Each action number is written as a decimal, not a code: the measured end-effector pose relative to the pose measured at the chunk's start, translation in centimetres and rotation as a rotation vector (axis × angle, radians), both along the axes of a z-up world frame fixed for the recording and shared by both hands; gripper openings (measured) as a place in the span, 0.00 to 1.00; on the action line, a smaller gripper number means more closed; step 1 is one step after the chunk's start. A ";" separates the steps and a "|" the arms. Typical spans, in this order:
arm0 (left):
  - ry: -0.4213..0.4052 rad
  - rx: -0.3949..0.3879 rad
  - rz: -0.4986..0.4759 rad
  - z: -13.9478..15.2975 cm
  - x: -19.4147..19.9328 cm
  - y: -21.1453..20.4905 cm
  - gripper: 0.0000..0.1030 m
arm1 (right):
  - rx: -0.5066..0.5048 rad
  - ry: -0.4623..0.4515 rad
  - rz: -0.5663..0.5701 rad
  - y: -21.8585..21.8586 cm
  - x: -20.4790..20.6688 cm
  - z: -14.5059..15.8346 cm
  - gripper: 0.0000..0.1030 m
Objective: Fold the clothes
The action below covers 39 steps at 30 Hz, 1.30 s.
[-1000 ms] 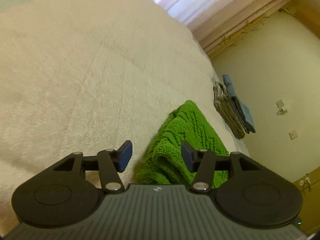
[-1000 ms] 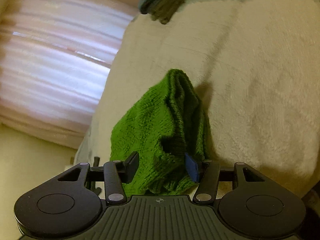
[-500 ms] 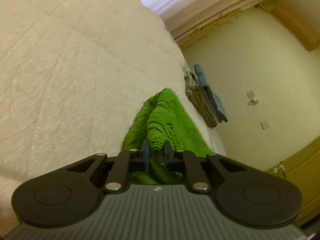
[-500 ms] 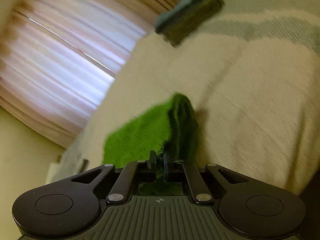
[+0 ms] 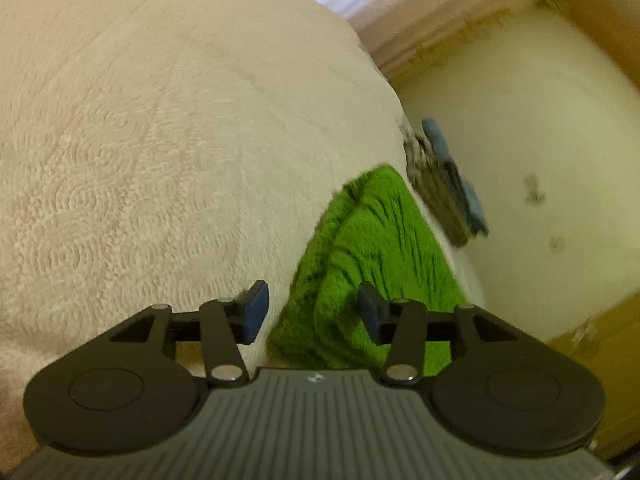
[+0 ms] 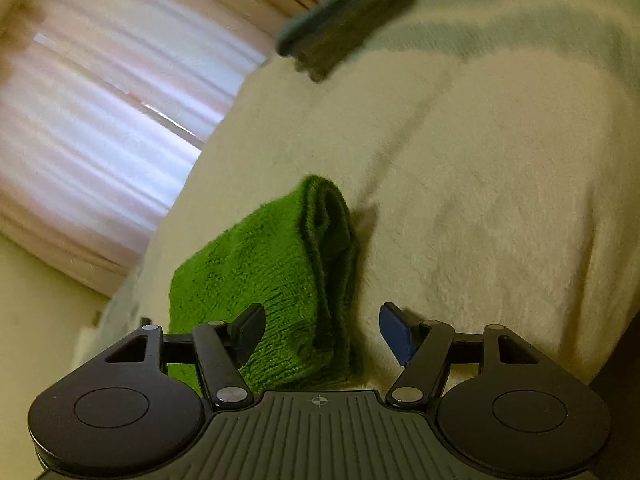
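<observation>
A folded green knit garment (image 5: 372,256) lies on the cream blanket near the bed's edge; it also shows in the right wrist view (image 6: 280,280). My left gripper (image 5: 312,312) is open and empty, its jaws apart over the garment's near end. My right gripper (image 6: 322,334) is open and empty, its jaws spread over the garment's near edge from the other side. Neither gripper holds the cloth.
The cream fleece blanket (image 5: 160,140) covers the bed. A stack of folded clothes, grey-brown with a blue piece (image 5: 444,184), sits at the bed's edge beyond the garment; it also shows in the right wrist view (image 6: 344,24). Curtains (image 6: 100,112) and a yellow wall (image 5: 540,140) lie beyond.
Half a second ago both grippers were shut on the green garment. Both have now opened and let it go; it lies folded on the blanket.
</observation>
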<state>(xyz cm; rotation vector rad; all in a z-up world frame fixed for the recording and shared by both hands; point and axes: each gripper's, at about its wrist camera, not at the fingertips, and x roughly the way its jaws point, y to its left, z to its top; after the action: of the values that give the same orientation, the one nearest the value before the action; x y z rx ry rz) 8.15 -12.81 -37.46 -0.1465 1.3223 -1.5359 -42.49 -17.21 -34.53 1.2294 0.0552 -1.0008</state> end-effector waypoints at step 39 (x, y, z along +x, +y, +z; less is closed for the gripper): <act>-0.092 -0.053 -0.089 1.5 -8.0 4.0 0.12 | -0.092 0.047 -0.040 -0.1 -2.6 0.9 0.04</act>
<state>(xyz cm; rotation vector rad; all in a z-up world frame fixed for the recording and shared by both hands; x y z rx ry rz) 0.12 -8.82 -35.91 -0.0507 1.2307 -1.6339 -45.06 -17.27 -33.65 1.1267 0.0211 -1.0565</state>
